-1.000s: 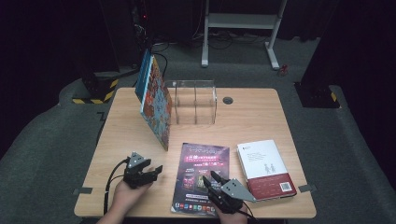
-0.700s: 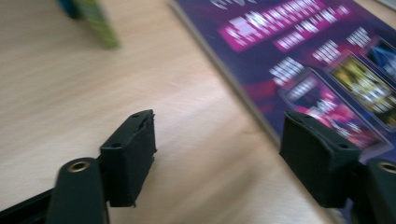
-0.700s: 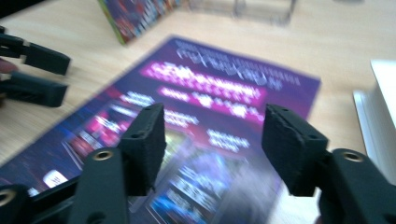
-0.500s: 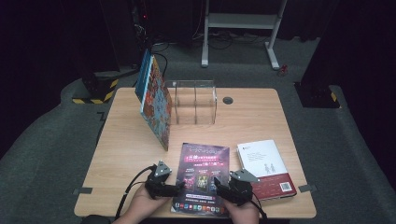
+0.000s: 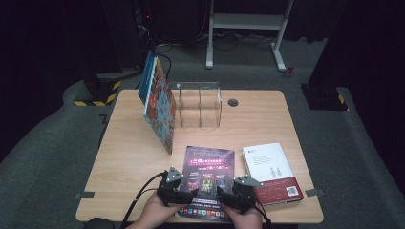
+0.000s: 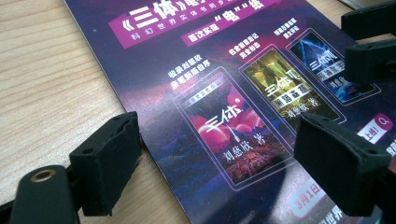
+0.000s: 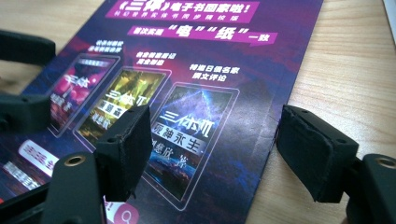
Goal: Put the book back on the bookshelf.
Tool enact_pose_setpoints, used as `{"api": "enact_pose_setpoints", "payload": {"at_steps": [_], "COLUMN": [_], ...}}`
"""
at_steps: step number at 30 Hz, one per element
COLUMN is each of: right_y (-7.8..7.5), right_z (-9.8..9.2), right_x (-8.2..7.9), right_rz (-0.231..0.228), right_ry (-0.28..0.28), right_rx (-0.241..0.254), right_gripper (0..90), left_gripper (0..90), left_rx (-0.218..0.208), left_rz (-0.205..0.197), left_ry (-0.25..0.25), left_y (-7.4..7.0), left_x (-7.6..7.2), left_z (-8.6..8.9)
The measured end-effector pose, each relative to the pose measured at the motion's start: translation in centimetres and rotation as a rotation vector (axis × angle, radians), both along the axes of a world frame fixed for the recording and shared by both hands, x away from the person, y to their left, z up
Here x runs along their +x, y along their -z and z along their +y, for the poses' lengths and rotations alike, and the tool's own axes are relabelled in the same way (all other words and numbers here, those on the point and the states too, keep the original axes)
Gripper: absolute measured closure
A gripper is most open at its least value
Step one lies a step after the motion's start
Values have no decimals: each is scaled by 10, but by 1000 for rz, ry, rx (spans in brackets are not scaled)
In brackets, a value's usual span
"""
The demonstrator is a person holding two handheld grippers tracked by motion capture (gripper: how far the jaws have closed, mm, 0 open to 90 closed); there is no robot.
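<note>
A purple magazine (image 5: pixel 206 179) with book covers printed on it lies flat near the table's front edge. My left gripper (image 5: pixel 190 195) sits low at its left edge and points right. In the left gripper view the left gripper (image 6: pixel 224 163) is open, straddling that edge (image 6: pixel 154 154), one jaw over bare wood and one over the page. My right gripper (image 5: pixel 222 194) faces it from the magazine's right side. The right gripper (image 7: pixel 217 149) is open too, astride the right edge (image 7: pixel 275 135). Both pairs of jaws have just been opening, and no pad presses on the magazine.
A white and red book (image 5: pixel 271 171) lies flat just right of the magazine. At the back, a colourful book (image 5: pixel 158 107) leans against a clear acrylic stand (image 5: pixel 199 104). A cable hole (image 5: pixel 232 102) is beside the stand. The table's front edge (image 5: pixel 200 220) runs right under my hands.
My left gripper slid right from the bare wood to the magazine's left edge. The right gripper shifted slightly onto its right edge. Both pairs of jaws opened wider.
</note>
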State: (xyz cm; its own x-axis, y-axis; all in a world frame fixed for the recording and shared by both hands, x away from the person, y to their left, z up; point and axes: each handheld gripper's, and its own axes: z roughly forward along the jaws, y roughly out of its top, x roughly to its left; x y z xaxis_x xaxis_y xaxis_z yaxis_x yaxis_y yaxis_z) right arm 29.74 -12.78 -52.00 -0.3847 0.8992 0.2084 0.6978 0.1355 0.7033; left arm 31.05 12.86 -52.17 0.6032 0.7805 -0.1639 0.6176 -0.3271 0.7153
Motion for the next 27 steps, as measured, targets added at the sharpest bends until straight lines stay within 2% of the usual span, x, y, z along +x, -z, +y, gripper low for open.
{"api": "enact_pose_setpoints", "payload": {"at_steps": [1, 3, 4, 7, 12, 18, 21, 25, 27], "right_y": [0, 0, -1, -2, -6, -10, -11, -17, -18], "right_z": [-1, -2, -3, -4, -4, -3, -2, -3, -2], "right_x": [0, -1, 0, -2, -6, -11, -12, -16, -18], "right_rz": [1, -1, 7, 4, -36, -85, -107, -169, -184], "right_ry": [5, 12, 15, 29, 38, 44, 36, 19, 11], "right_rx": [12, 14, 27, 41, 45, 50, 46, 83, 105], "right_gripper": [278, 313, 319, 348, 382, 413, 421, 478, 501], "left_gripper": [148, 155, 163, 169, 183, 252, 256, 256, 256], "left_rx": [1, 54, 64, 66, 69, 49, 50, 52, 53], "left_rz": [-2, -41, -52, -54, -66, -70, -70, -70, -72], "left_ry": [-9, -7, -6, -4, 1, -24, -26, -26, -30], "left_y": [0, 1, 2, 2, 2, 2, 2, 2, 2], "left_x": [-1, -4, -4, -5, -5, -6, -7, -7, -7], "left_z": [-2, -4, -5, -4, -3, 1, 1, 3, 3]}}
